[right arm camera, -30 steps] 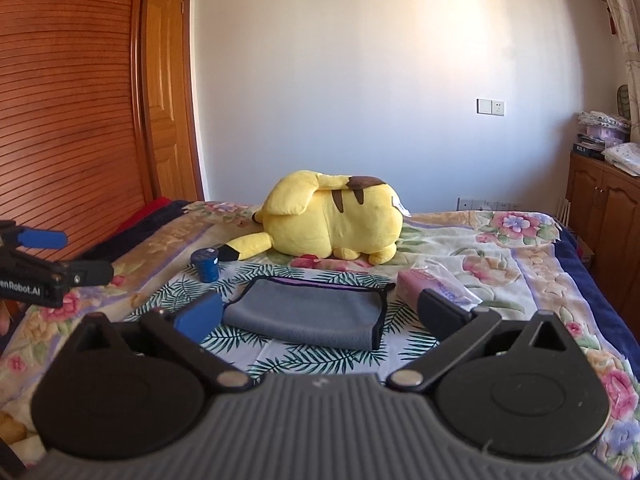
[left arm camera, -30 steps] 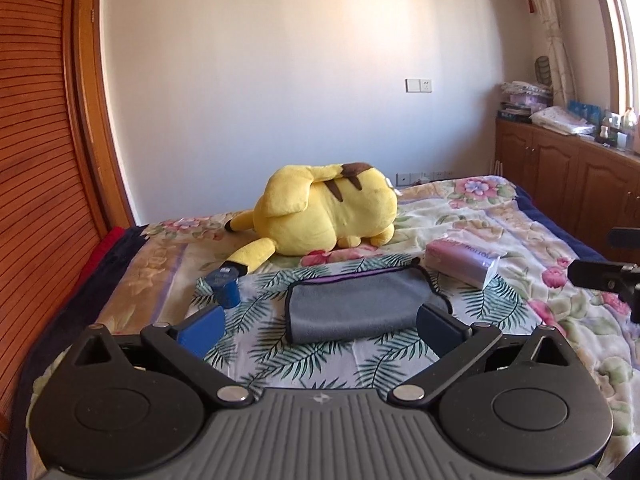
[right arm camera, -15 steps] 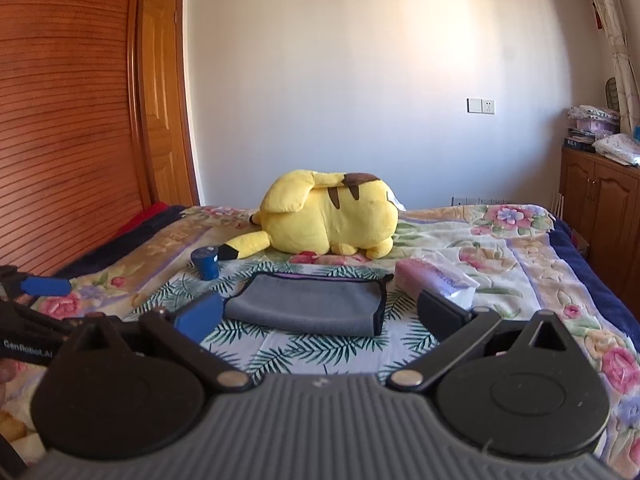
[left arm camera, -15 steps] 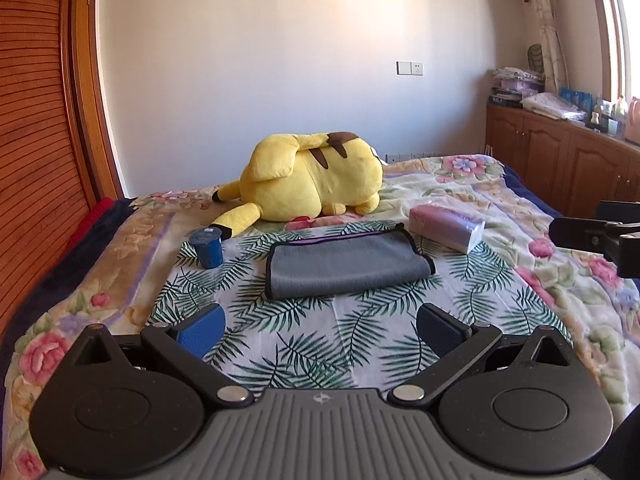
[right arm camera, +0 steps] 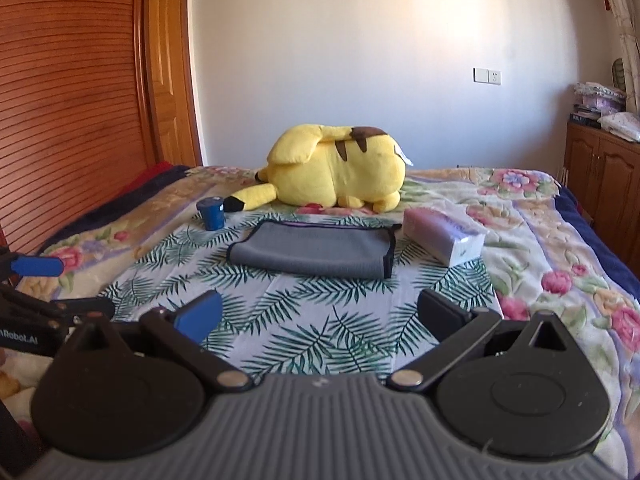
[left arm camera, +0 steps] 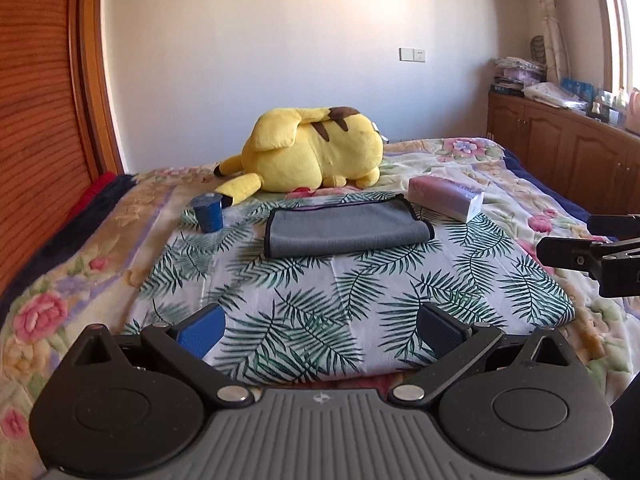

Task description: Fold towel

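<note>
Both claws, left claw point(left arm camera: 320, 326) and right claw point(right arm camera: 318, 312), are hovering wide and empty, risking dragging the folded towel point(left arm camera: 346, 230) crooked or bumping the blue cup point(left arm camera: 208, 213).

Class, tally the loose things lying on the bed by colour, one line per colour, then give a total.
Yellow: 1, the plush toy
Grey: 1, the folded cloth towel
Blue: 1, the small round cup
Pink: 1, the soft tissue pack
Total: 4
</note>
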